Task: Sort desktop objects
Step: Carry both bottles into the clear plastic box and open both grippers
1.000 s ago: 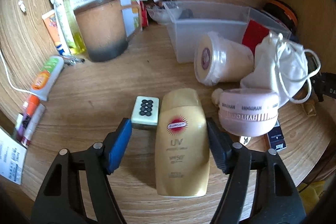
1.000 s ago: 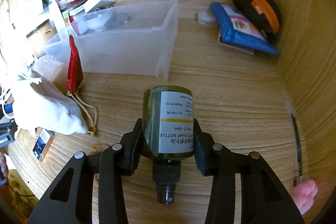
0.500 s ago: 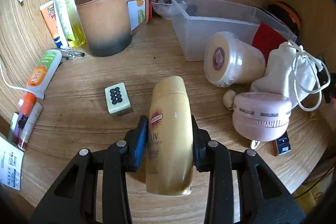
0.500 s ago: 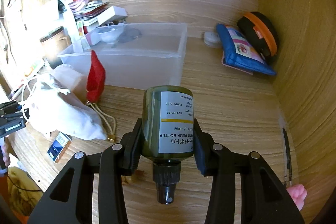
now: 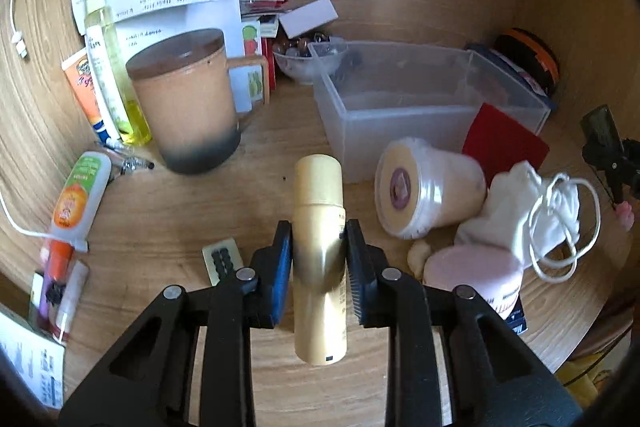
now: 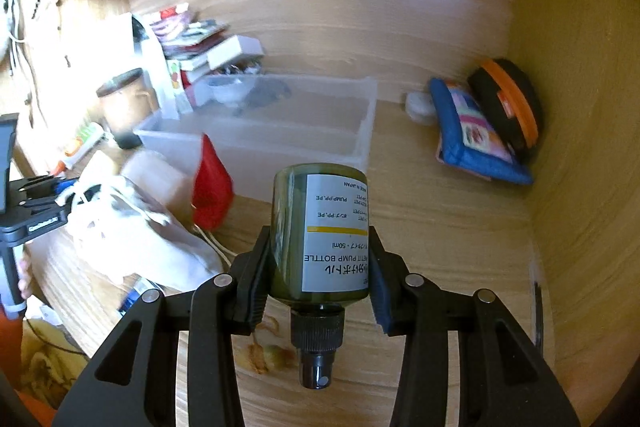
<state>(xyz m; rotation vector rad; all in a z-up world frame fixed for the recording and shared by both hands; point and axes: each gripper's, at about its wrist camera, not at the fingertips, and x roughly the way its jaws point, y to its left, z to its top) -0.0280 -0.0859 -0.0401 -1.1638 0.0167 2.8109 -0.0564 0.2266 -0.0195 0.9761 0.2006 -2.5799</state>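
My left gripper (image 5: 319, 231) has a yellow sunscreen bottle (image 5: 318, 187) between its blue pads, edge-on, cap pointing away. Its jaws are still closing, the pads press the bottle's sides, and it hangs just above the wooden desk. My right gripper (image 6: 319, 233) is shut on a dark green pump bottle (image 6: 292, 227) with a white label, nozzle toward the camera, held above the desk. A clear plastic bin (image 5: 380, 131) stands behind both; in the right wrist view the bin (image 6: 304, 163) is straight ahead.
A brown mug (image 5: 184, 103), tubes and papers crowd the back left. A mahjong tile (image 5: 222, 261) lies by the left fingers. A cream tub (image 5: 424, 187), white drawstring pouch (image 5: 532, 203), pink jar (image 5: 476, 275) and red pouch (image 5: 504, 143) lie right. A blue pouch (image 6: 476, 135) leans at the wall.
The left jaws came together on the sunscreen bottle and raised it off the desk, turned onto its edge. The right gripper rose with the green bottle; the bin now sits lower in its view.
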